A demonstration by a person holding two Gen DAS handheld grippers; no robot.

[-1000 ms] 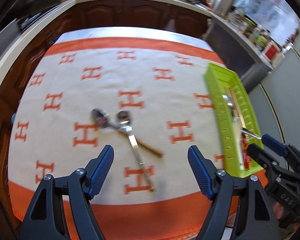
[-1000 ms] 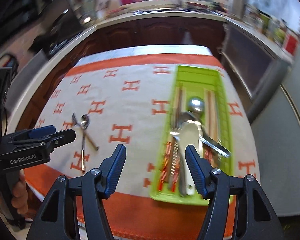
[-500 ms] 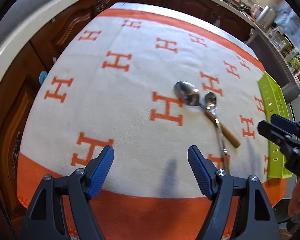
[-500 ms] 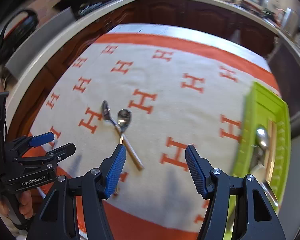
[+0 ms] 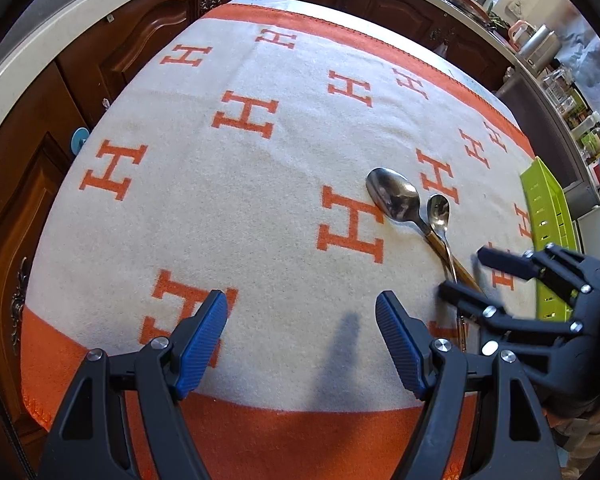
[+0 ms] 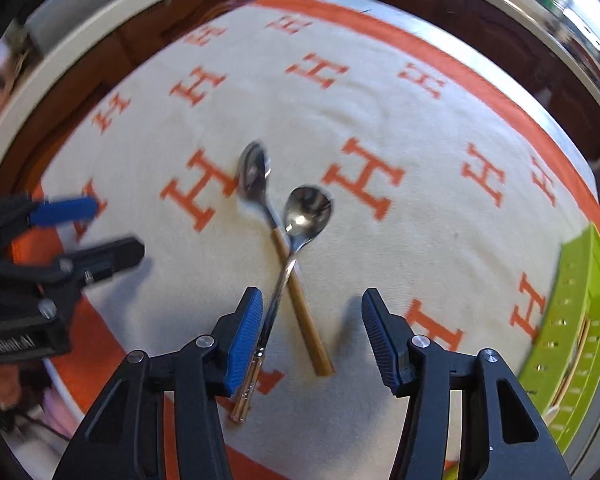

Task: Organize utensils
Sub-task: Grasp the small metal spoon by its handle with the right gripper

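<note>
Steel spoon (image 6: 296,240) lies crossed over a wooden-handled spoon (image 6: 278,248) on the surface. My right claw (image 6: 312,336) is closing around both handles, nothing pinched yet; it could grab both. Left claw (image 5: 300,340) hangs spread, empty.

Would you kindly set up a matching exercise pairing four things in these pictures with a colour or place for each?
Things:
1. wooden-handled spoon
2. all-metal spoon
3. tray
4. cloth

Descriptions:
A. lime green, at the right edge of the cloth
B. cream with orange letters
C. handle lies underneath at the crossing
D. handle lies on top at the crossing

Pairs: 1-C, 2-D, 3-A, 4-B
</note>
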